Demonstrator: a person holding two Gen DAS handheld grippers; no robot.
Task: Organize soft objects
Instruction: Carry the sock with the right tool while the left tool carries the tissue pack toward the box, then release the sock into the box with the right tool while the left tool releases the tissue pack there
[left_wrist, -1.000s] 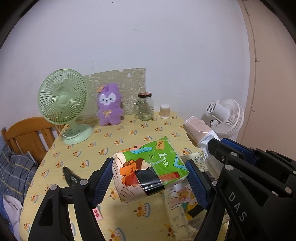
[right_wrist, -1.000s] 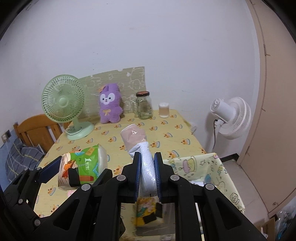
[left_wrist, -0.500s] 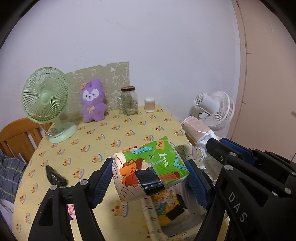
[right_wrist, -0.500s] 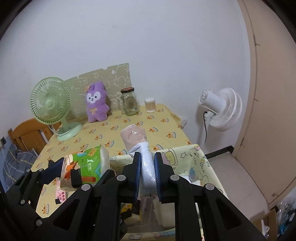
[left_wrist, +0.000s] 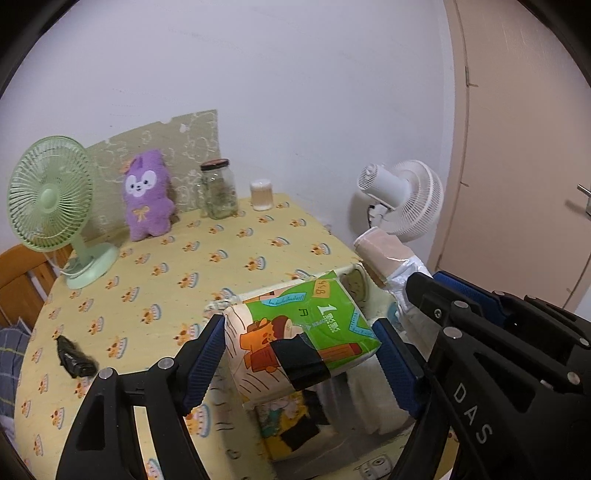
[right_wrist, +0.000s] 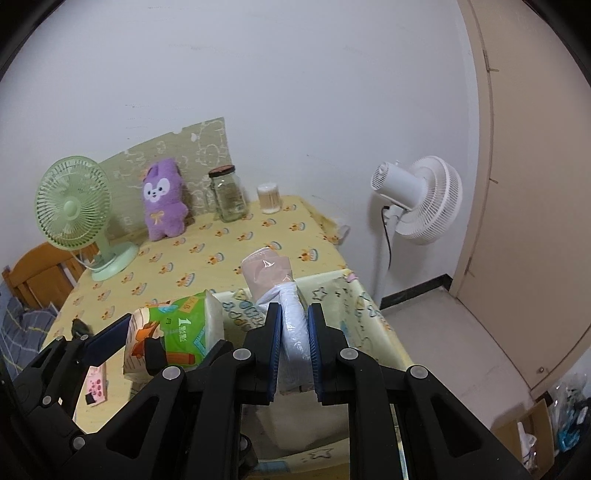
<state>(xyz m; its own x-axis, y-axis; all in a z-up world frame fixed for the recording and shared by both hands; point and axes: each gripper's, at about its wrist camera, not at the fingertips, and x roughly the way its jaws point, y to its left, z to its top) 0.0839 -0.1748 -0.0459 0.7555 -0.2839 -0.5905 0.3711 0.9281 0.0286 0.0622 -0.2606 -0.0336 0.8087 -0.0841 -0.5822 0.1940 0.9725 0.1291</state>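
Tissue pack (left_wrist: 301, 336), green and orange with a strip of black tape, sits between the blue pads of my left tongs (left_wrist: 299, 360). The jaws are opening: the left pad touches the pack's side, while a small gap shows at the right pad, so I judge the grip is being let go. My right tongs (right_wrist: 294, 349) are pressed tight on a white plastic-wrapped bundle (right_wrist: 291, 328), whose pinkish rolled end sticks out ahead of the tips.

Both tongs point forward and tilt downward, side by side, the right pair just to the right of the left. Directly below and ahead of both tips is a soft storage bin (right_wrist: 354, 306) with a yellow cartoon print, standing against the near edge of the table (left_wrist: 207, 258). Another printed pack already lies inside it, under my left tongs.

I judge this is the placing step: both soft things hang over the bin's open top. The next move calls for lowering the tissue pack so it drops inside the rim, not on it, then spreading the right jaws to release the bundle beside it.

Farther ahead on the table, well away from my tips, a purple plush toy (left_wrist: 146, 195) leans by the wall, between a green fan (left_wrist: 51, 206) and a glass jar (left_wrist: 218, 190). It is still to be gathered.
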